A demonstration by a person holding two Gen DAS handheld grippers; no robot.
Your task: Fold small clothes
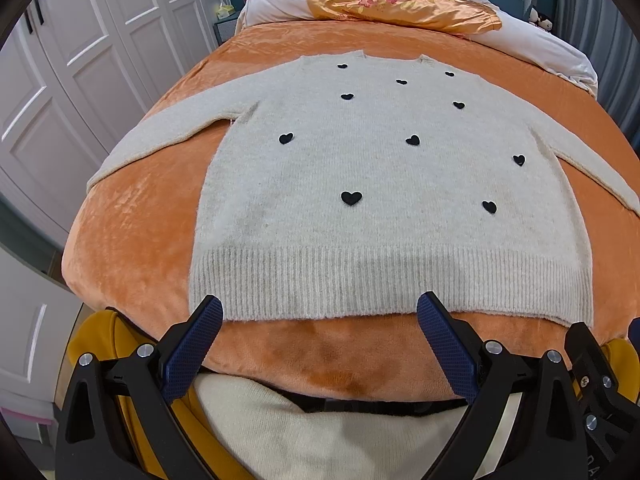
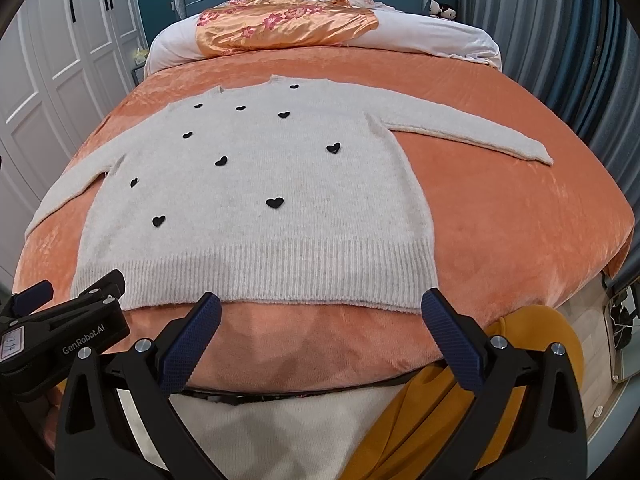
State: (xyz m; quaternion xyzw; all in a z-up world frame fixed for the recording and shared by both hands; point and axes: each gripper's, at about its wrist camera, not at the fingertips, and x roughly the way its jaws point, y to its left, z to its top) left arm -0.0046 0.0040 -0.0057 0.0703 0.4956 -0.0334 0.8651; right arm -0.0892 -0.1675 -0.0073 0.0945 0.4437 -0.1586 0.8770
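So, one sweater (image 1: pixel 360 184) is being shown lying flat, front up, on an orange bedspread (image 1: pixel 140 232), ribbed hem at the near edge and both sleeves spread out to the sides. It's a fuzzy cream knit dotted with ten small black hearts (image 1: pixel 351 197), all countable from the left wrist view. Two grippers are being held just short of the hem: the left gripper (image 1: pixel 320 332) and the right gripper (image 2: pixel 320 328), each with its textured blue pads spread wide and nothing being gripped. One shiny floral pillow (image 2: pixel 280 24) is being propped on white bedding at the far end. The right sleeve's cuff is being seen whole only by the right camera; white panelled wardrobe doors (image 1: pixel 80 80) are filling the left view's left side.
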